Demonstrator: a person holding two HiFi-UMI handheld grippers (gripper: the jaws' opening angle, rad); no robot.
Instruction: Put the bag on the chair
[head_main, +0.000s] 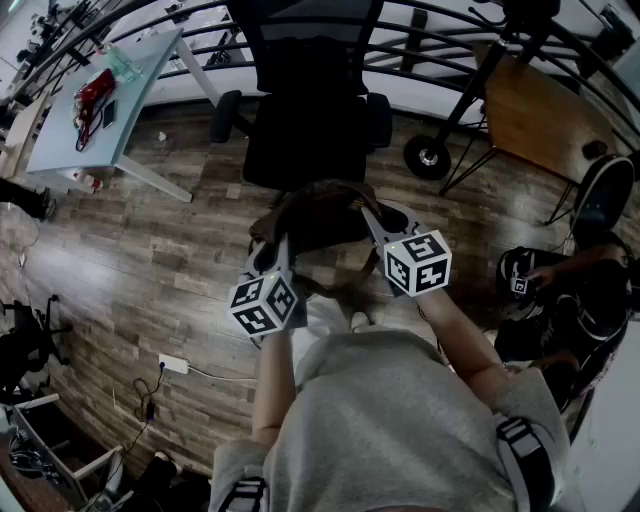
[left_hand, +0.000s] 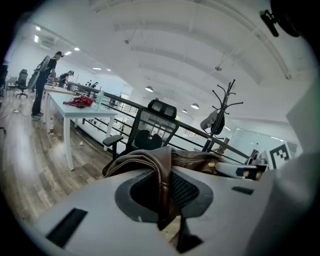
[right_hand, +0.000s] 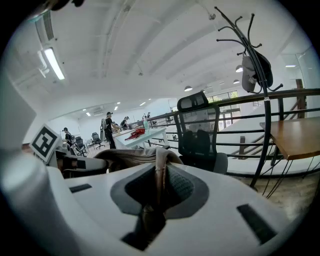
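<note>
Brown bag (head_main: 322, 212), top edges pinched by left gripper (head_main: 272, 255) and right gripper (head_main: 378, 228), just before chair (head_main: 310, 135) seat.

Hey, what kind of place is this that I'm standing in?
Probably an open-plan office or lab, perhaps on an upper level. There is a black office chair on a wood-plank floor, a white desk, and a metal railing with a coat stand beside it.

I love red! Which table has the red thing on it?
The pale table at the left carries the red thing; the brown wooden table at the right has nothing red.
</note>
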